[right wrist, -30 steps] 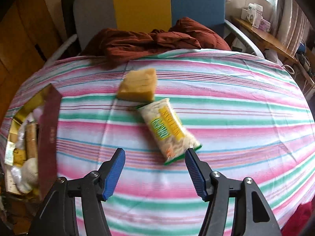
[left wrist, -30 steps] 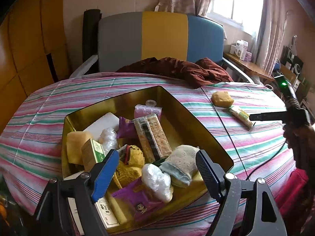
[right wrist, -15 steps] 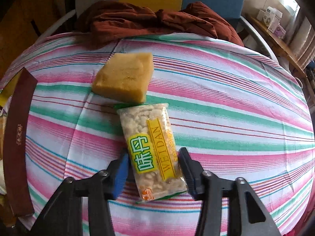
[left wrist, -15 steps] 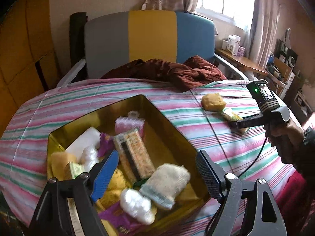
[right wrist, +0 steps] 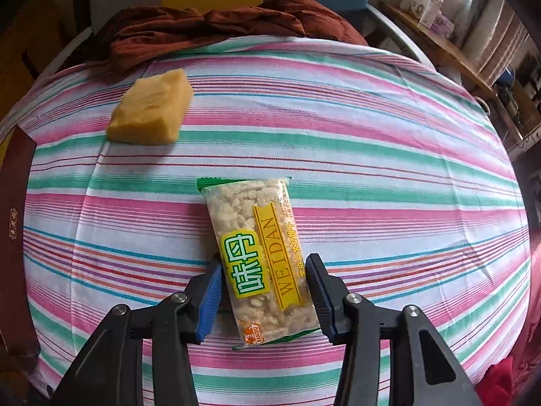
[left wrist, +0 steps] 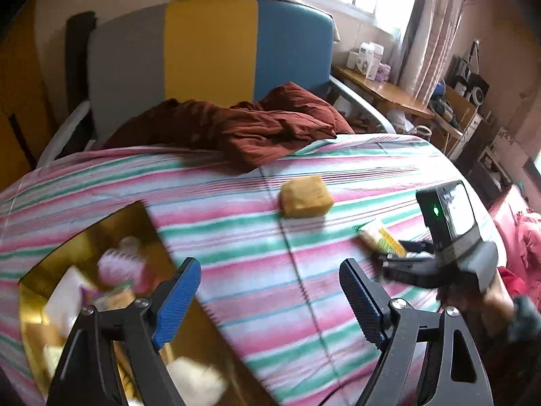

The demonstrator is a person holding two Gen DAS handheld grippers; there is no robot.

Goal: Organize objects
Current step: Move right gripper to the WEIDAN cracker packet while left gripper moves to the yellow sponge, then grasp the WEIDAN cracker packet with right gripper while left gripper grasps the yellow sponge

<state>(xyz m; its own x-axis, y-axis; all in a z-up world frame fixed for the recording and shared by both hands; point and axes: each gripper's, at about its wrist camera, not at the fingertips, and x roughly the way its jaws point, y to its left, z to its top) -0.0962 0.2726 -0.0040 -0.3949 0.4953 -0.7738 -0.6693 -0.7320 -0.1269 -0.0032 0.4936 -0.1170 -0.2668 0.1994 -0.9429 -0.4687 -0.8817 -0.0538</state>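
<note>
A clear snack packet [right wrist: 260, 257] with a yellow and green label lies lengthwise between the blue pads of my right gripper [right wrist: 263, 264], which is shut on its lower half just above the striped cloth. A yellow sponge block [right wrist: 150, 111] sits apart at the upper left. In the left wrist view my left gripper [left wrist: 267, 270] hangs open and empty over the cloth, right of the gold box [left wrist: 142, 209] that holds several small items. The sponge block [left wrist: 306, 196] lies ahead of it. At the right is the right gripper [left wrist: 389, 260] with the packet [left wrist: 382, 238].
A crumpled maroon cloth [left wrist: 257, 125] lies at the table's far edge before a grey, yellow and blue chair back [left wrist: 209, 47]. A wooden side table [left wrist: 382, 84] with boxes stands at the right. The box's dark red outer wall [right wrist: 13, 237] is at the left.
My left gripper swung right, from above the box's contents to the cloth beside it. The right gripper came down, closed on the snack packet and drew it away from the sponge.
</note>
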